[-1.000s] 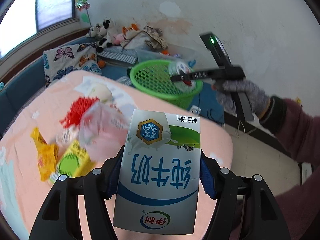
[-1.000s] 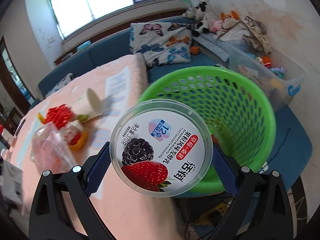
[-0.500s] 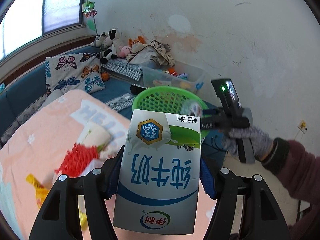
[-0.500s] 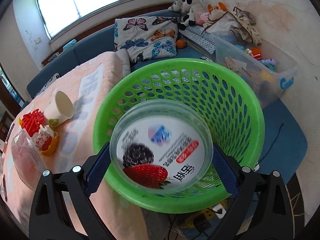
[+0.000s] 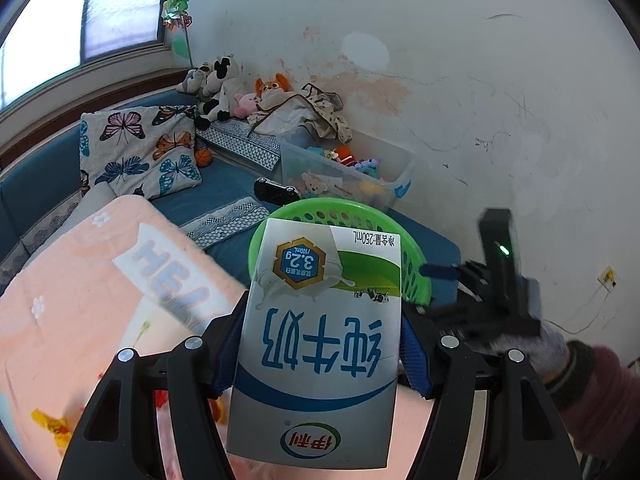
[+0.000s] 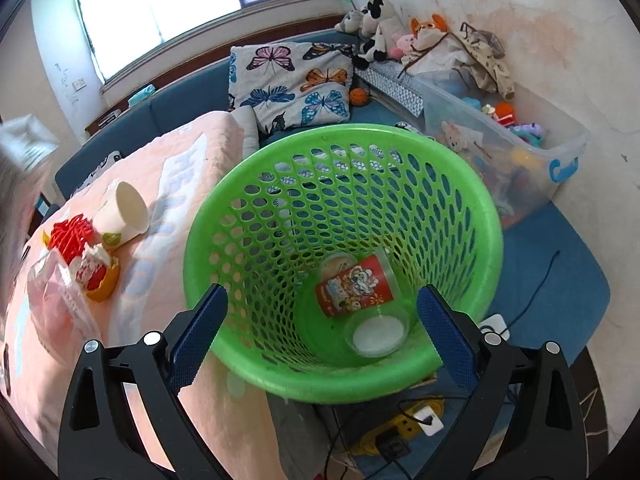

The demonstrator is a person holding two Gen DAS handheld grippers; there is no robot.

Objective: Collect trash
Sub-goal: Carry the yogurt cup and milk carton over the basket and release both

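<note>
Green basket [image 6: 472, 200] stands beside the pink-covered table [image 6: 168, 160].

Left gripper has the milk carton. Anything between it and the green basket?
Nothing solid blocks the basket's open mouth. The right gripper hangs open just over the near rim, so it sits close to the drop path of the milk carton held in the left gripper. Inside lie only a clear cup and a red wrapper.
</note>
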